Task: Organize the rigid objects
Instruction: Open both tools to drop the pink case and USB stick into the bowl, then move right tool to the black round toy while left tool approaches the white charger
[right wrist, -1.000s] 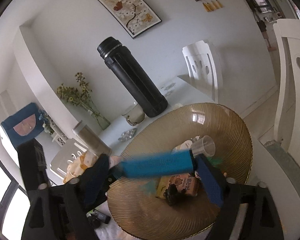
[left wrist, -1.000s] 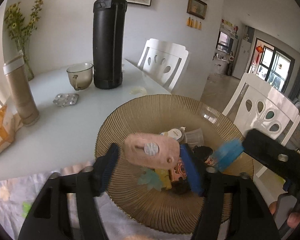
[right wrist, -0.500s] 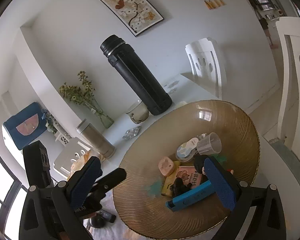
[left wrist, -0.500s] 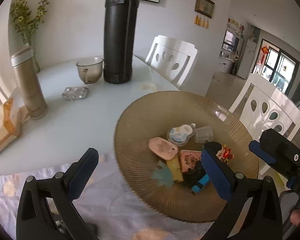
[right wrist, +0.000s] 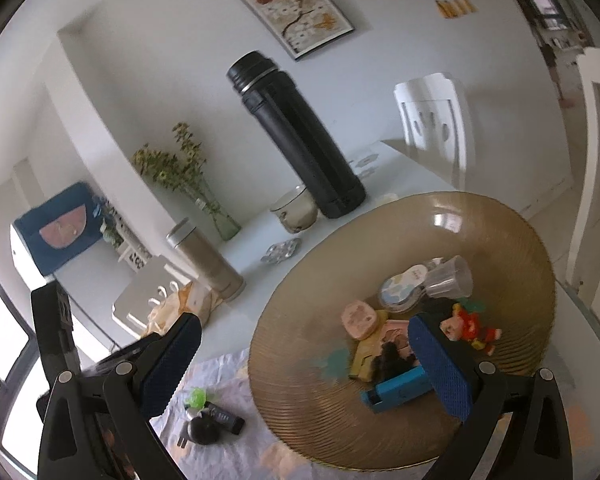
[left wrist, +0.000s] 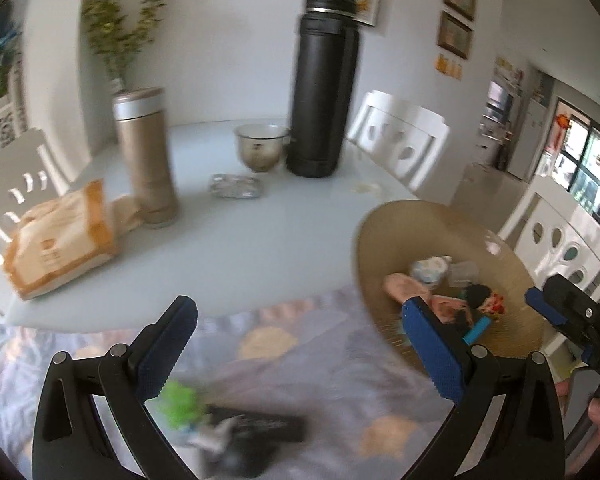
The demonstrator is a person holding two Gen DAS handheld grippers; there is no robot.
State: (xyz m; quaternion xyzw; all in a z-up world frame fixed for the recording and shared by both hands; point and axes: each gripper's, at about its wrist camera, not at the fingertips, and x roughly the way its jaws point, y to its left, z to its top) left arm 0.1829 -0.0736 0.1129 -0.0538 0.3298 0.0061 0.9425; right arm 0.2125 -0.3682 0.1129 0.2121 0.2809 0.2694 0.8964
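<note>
Grippers number two: our left gripper (left wrist: 300,344) and right gripper (right wrist: 304,360) both gape wide and empty. One ribbed plate (right wrist: 500,232) holds one pink case (right wrist: 358,319) and one blue box (right wrist: 396,392), which we carried a second ago. Our left has since swung over the cloth (left wrist: 320,364).

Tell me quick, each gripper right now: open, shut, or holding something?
Left gripper: open wide, nothing between its jaws.
Right gripper: open wide, empty; the blue bar lies loose in the ribbed dish.
</note>
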